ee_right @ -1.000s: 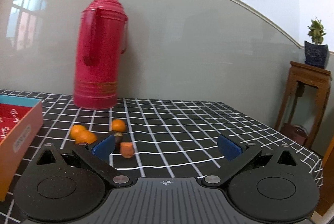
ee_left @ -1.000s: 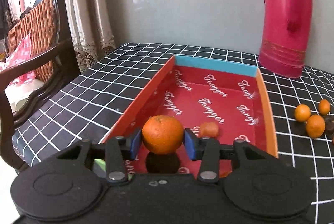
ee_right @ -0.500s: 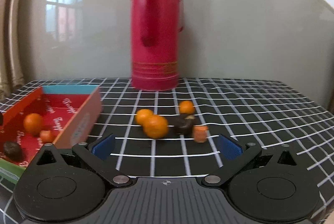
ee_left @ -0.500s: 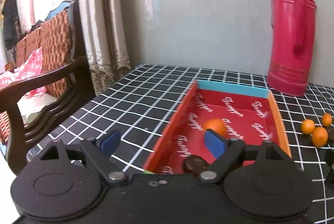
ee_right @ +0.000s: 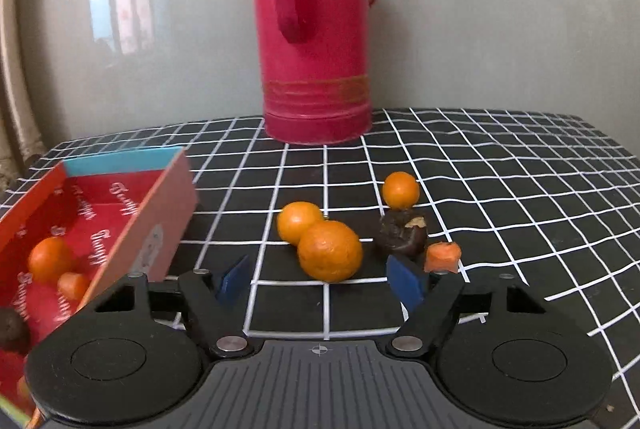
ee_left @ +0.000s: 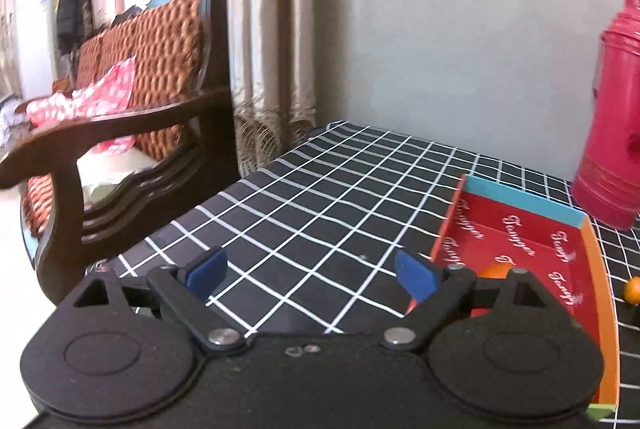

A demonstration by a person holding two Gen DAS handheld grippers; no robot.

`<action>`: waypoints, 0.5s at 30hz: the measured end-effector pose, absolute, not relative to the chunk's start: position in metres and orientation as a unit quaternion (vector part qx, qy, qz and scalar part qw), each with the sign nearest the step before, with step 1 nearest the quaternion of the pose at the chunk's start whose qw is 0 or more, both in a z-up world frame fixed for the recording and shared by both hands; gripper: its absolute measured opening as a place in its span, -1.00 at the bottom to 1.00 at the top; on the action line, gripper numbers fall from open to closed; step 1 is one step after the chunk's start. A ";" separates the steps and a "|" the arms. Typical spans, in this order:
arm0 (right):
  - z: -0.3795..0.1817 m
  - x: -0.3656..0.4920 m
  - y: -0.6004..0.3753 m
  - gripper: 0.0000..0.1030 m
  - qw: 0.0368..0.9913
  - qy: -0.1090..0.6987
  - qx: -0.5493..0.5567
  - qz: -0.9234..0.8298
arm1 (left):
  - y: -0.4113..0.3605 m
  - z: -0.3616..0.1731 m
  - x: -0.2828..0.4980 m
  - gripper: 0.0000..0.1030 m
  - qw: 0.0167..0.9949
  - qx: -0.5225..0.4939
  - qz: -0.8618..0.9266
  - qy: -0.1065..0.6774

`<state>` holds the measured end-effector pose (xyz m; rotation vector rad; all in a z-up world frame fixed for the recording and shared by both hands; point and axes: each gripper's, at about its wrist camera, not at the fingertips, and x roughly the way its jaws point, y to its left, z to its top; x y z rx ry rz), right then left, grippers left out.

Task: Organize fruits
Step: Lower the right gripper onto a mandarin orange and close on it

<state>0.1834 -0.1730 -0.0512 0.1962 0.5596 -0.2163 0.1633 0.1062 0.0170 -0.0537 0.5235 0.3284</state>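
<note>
The right gripper (ee_right: 318, 279) has its fingers wide apart with nothing in them, just in front of a big orange (ee_right: 330, 251) lying right of the red box (ee_right: 120, 213), and the left gripper (ee_left: 310, 275), left of that box, is wide too.

You see a matt checked cloth (ee_right: 500, 165) over the table, a glossy red flask (ee_right: 316, 41) — plastic or enamel, you can't tell — and a smooth printed-card box (ee_right: 160, 221). The nearest orange (ee_right: 330, 251) looks dimpled; the chair (ee_left: 120, 133) — dark polished wood.
</note>
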 end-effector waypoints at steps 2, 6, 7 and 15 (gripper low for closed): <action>-0.054 0.188 -0.177 0.26 0.948 0.282 0.105 -0.108 | 0.113 0.017 0.165 0.65 0.950 -0.033 0.168 0.262; -0.059 0.199 -0.180 0.05 0.943 0.292 0.118 -0.103 | 0.120 0.016 0.165 0.65 0.947 -0.039 0.174 0.268; -0.059 0.200 -0.179 0.03 0.944 0.290 0.114 -0.107 | 0.121 0.016 0.165 0.65 0.947 -0.039 0.174 0.269; -0.065 0.210 -0.177 -0.24 0.941 0.296 0.099 -0.131 | 0.125 0.014 0.166 0.65 0.944 -0.036 0.181 0.272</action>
